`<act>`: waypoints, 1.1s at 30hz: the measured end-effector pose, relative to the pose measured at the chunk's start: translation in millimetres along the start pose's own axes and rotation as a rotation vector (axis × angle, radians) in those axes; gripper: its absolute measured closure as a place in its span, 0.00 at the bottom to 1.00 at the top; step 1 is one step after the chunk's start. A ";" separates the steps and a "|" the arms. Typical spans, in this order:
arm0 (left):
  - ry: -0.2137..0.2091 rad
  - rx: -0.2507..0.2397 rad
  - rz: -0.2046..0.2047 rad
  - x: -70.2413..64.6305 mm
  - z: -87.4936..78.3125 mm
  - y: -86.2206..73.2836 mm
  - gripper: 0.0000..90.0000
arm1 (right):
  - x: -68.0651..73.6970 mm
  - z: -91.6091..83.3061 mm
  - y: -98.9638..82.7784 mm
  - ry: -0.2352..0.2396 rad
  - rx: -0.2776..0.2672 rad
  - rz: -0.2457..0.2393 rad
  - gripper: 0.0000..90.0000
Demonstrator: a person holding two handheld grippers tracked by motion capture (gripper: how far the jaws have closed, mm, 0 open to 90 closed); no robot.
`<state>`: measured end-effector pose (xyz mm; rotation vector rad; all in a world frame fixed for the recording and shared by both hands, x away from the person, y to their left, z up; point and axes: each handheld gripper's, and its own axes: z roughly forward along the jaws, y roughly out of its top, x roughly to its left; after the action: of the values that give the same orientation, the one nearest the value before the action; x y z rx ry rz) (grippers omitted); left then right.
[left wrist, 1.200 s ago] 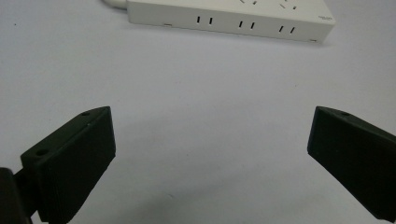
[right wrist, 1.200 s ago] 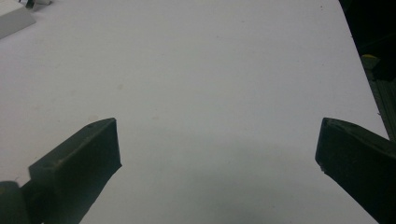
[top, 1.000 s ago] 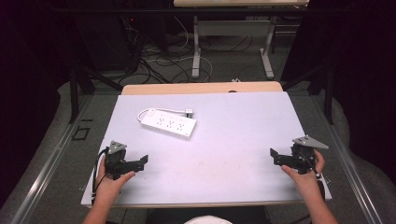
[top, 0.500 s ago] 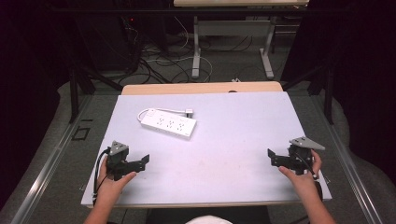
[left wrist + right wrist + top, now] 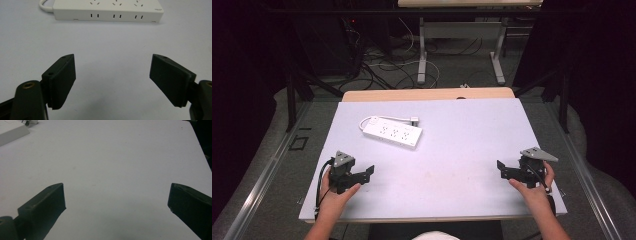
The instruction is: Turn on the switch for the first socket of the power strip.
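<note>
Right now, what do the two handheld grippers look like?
Both are black. The left gripper and right gripper each carry a grey three-cornered plate on top and trail a black cable. The jaws end in flat, wedge-shaped black pads. Forearms are bare, no sleeves.

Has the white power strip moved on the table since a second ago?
No. The power strip lies in the same spot and at the same slant relative to the table's far edge as in the earlier high views.

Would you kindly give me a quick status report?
Left gripper open, jaws just closing, empty. Right gripper open, empty. Power strip untouched, path clear.
</note>
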<state>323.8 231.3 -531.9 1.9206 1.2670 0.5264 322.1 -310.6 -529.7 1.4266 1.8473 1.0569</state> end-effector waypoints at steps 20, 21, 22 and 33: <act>-0.039 0.012 0.043 -14.3 10.2 2.3 0.34 | 4.4 5.1 -1.1 0.014 0.007 -0.014 0.03; -0.040 0.013 0.042 -14.5 10.3 2.6 0.34 | 5.5 5.4 -1.2 0.016 0.011 -0.008 0.03; -0.043 0.019 0.047 -14.3 10.3 3.3 0.35 | 5.7 5.6 -1.3 0.017 0.012 -0.010 0.03; -0.052 0.017 -0.012 -15.4 12.4 12.8 0.35 | 7.0 7.0 -1.9 0.023 0.019 -0.010 0.03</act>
<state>333.5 210.0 -528.7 1.9269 1.2525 0.4585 325.0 -302.4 -534.9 1.4202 1.8839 1.0575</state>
